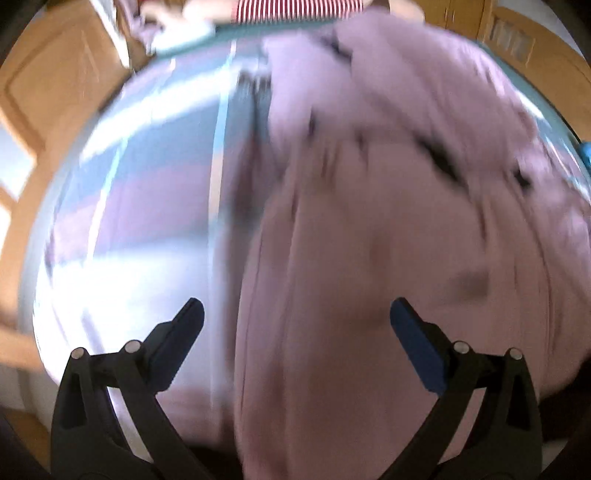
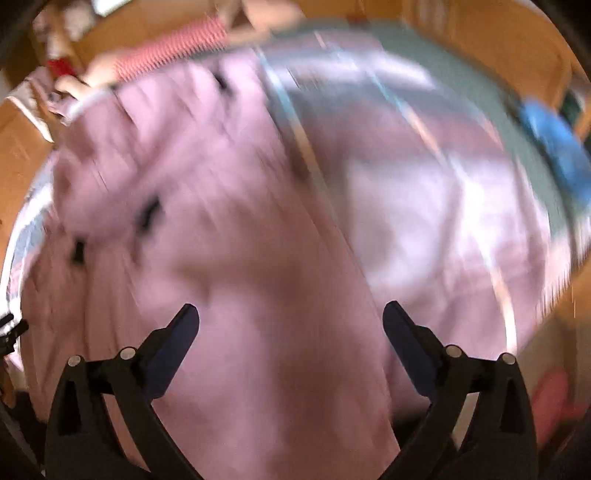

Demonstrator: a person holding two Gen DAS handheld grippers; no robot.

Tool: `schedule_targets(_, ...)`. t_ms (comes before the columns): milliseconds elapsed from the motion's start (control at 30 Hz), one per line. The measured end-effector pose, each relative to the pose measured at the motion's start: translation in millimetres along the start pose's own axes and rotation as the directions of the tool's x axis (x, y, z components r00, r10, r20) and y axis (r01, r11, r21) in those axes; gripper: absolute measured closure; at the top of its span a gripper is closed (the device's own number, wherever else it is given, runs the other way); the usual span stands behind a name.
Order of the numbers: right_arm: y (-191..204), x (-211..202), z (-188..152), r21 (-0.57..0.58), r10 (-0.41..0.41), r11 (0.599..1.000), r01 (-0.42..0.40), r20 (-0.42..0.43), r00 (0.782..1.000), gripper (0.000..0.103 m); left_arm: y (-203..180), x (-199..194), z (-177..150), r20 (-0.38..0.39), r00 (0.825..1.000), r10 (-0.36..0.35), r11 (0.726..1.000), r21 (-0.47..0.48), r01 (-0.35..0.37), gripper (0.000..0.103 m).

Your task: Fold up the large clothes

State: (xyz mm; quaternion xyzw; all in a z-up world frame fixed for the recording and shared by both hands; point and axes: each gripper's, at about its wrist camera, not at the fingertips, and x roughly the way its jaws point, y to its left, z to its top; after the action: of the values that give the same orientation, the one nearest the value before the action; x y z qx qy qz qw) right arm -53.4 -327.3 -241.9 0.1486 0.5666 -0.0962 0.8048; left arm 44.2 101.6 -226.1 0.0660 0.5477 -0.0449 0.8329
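A large pink garment (image 1: pixel 388 229) with small dark marks lies spread over a glossy table; both views are blurred by motion. In the left wrist view it fills the right half, its left edge running down the middle. My left gripper (image 1: pixel 295 317) hangs above that edge, wide open, nothing between its fingers. In the right wrist view the pink garment (image 2: pixel 221 258) covers the left and centre. My right gripper (image 2: pixel 290 319) stands wide open above it, holding nothing.
The glossy table (image 1: pixel 147 203) reflects light beside the garment, and its bare part (image 2: pixel 443 203) shows on the right. A person in a red-and-white striped top (image 1: pixel 295 9) stands at the far edge. A blue object (image 2: pixel 554 140) lies at the table's right rim. Wooden furniture surrounds the table.
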Motion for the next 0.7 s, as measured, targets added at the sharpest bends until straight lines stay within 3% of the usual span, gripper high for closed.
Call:
schedule_targets(67, -15, 7, -21, 0.044, 0.065, 0.997, -0.061, -0.102, 0.993, 0.003, 11, 1, -29, -0.075, 0.997, -0.031, 0.999, -0.018, 0.030, 0.002)
schedule_targets(100, -20, 11, -31, 0.061, 0.112, 0.993, -0.104, -0.133, 0.985, 0.003, 16, 1, -44, -0.110, 0.991, -0.081, 0.996, -0.051, 0.076, 0.002)
schedule_targets(233, -22, 25, -54, 0.059, 0.163, 0.986, -0.154, -0.218, 0.962, 0.001, 24, 13, -76, -0.213, 0.935, -0.284, 0.952, -0.178, 0.248, 0.002)
schedule_targets(267, -22, 26, -55, 0.062, 0.167, 0.986, -0.158, -0.216, 0.962, 0.001, 21, 17, -83, -0.228, 0.928, -0.296, 0.949, -0.179, 0.259, 0.002)
schedule_targets(333, -19, 24, -58, 0.051, 0.181, 0.983, -0.174, -0.217, 0.959, 0.001, 17, 23, -88, -0.234, 0.930, -0.283, 0.954, -0.168, 0.248, 0.002)
schedule_targets(367, -15, 23, -60, 0.028, 0.193, 0.981, -0.192, -0.226, 0.955, 0.008, 16, 25, -90, -0.229, 0.931, -0.286, 0.953, -0.168, 0.251, 0.002)
schedule_targets(400, -13, 23, -62, 0.017, 0.214, 0.976, -0.216, -0.227, 0.950, 0.029, 15, 27, -89, -0.222, 0.927, -0.303, 0.947, -0.178, 0.267, 0.004)
schedule_targets(433, -11, 21, -63, 0.017, 0.232, 0.972, -0.234, -0.224, 0.947, 0.039, 15, 27, -89, -0.218, 0.923, -0.317, 0.942, -0.185, 0.280, 0.020)
schedule_targets(500, -6, 14, -62, 0.022, 0.292, 0.956, -0.294, -0.215, 0.932, 0.075, 21, 26, -89, -0.195, 0.886, -0.420, 0.899, -0.222, 0.378, 0.048)
schedule_targets(533, -4, 6, -61, 0.028, 0.350, 0.936, -0.351, -0.198, 0.916, 0.079, 23, 23, -88, -0.180, 0.870, -0.458, 0.880, -0.229, 0.416, 0.063)
schedule_targets(600, -10, -17, -62, 0.028, 0.474, 0.879, -0.476, -0.143, 0.869, 0.085, 27, 16, -87, -0.156, 0.843, -0.515, 0.847, -0.244, 0.472, 0.079)
schedule_targets(633, -8, -31, -58, 0.022, 0.566, 0.824, -0.567, -0.093, 0.819, 0.085, 28, 9, -84, -0.137, 0.825, -0.548, 0.827, -0.239, 0.510, 0.084)
schedule_targets(667, -6, -42, -51, 0.011, 0.616, 0.787, -0.616, -0.059, 0.786, 0.086, 28, 4, -78, -0.126, 0.818, -0.562, 0.819, -0.223, 0.529, 0.085)
schedule_targets(700, -1, -52, -44, -0.007, 0.642, 0.766, -0.642, -0.032, 0.766, 0.087, 27, -3, -74, -0.109, 0.809, -0.578, 0.810, -0.201, 0.551, 0.086)
